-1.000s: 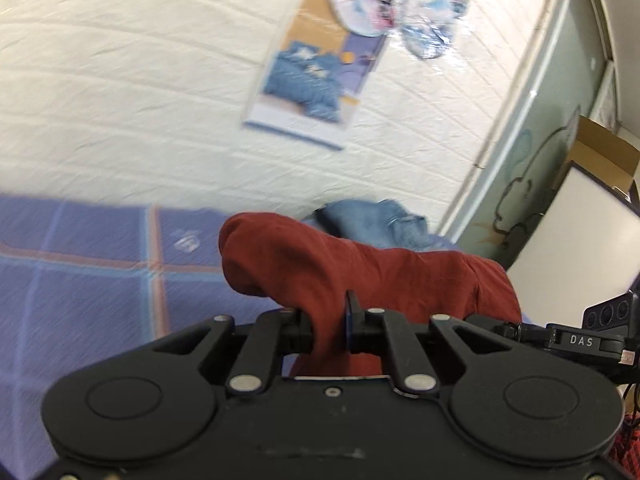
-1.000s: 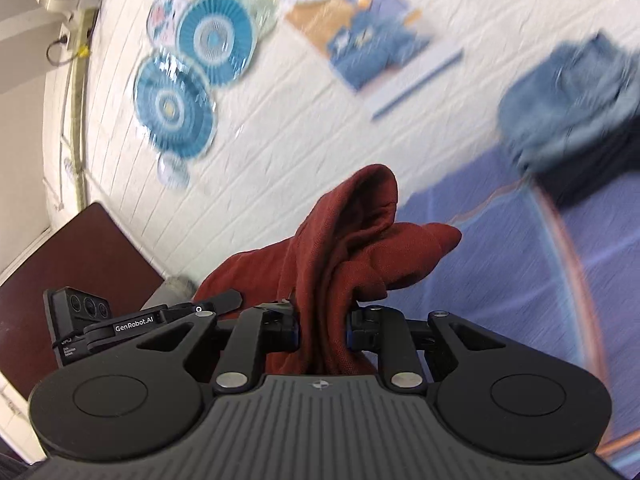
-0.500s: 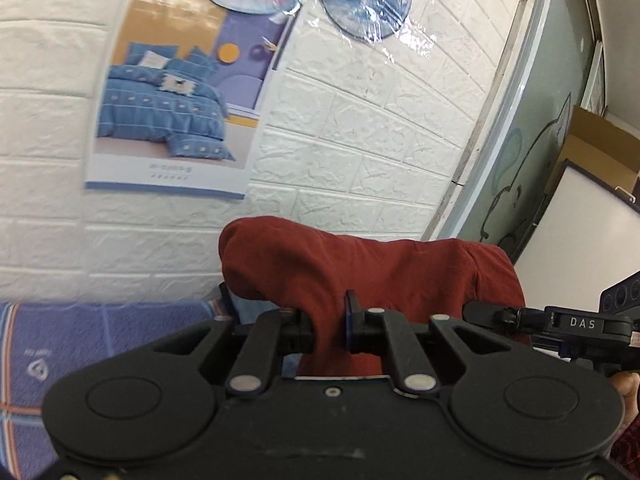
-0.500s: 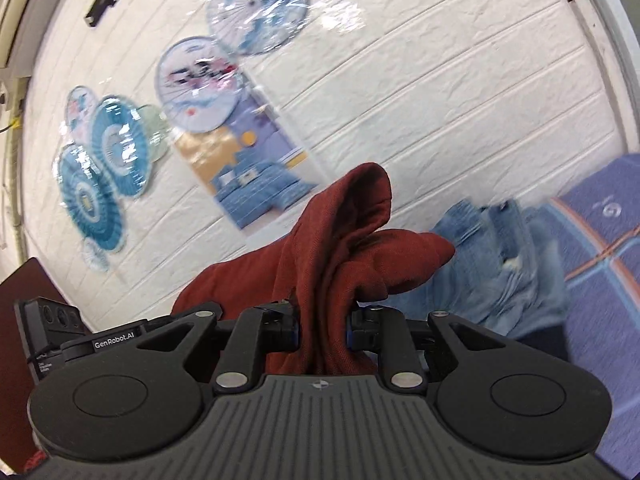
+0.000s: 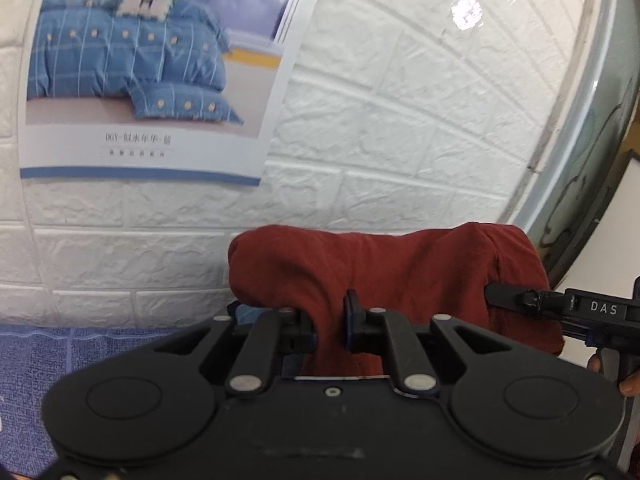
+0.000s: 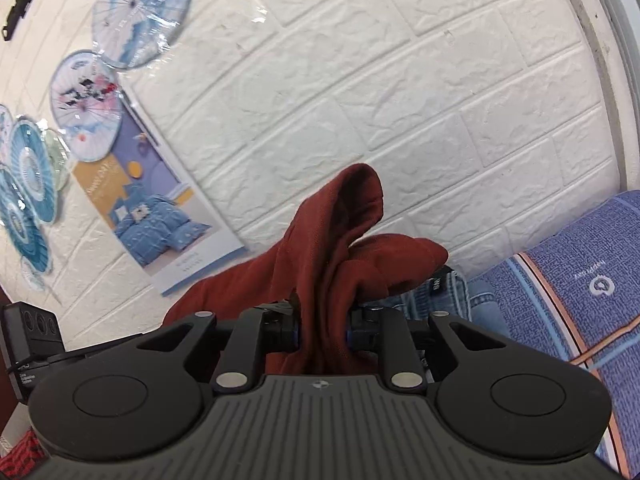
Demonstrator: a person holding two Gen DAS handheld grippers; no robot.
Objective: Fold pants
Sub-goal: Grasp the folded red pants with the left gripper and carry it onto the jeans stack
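The dark red pants (image 5: 400, 264) hang bunched between both grippers, held up in front of the white brick wall. My left gripper (image 5: 330, 316) pinches a fold of the red cloth; its jaws are opening slightly, with the cloth still pressed between the pads. My right gripper (image 6: 322, 332) is shut on a thicker bundle of the red pants (image 6: 344, 232), which rises above its fingers. In the left wrist view the right gripper's finger (image 5: 520, 300) reaches into the cloth from the right. The lower part of the pants is hidden behind the gripper bodies.
A pile of blue jeans (image 6: 452, 296) lies on the blue patterned bedspread (image 6: 580, 280) just below the red cloth. The wall carries a bedding poster (image 5: 140, 72) and paper fans (image 6: 140, 12). A grey door frame (image 5: 580, 140) stands at the right.
Both grippers have carried the red pants across the bed toward the wall. The poster and bricks now fill the views, and the jeans pile lies just beyond the right gripper.
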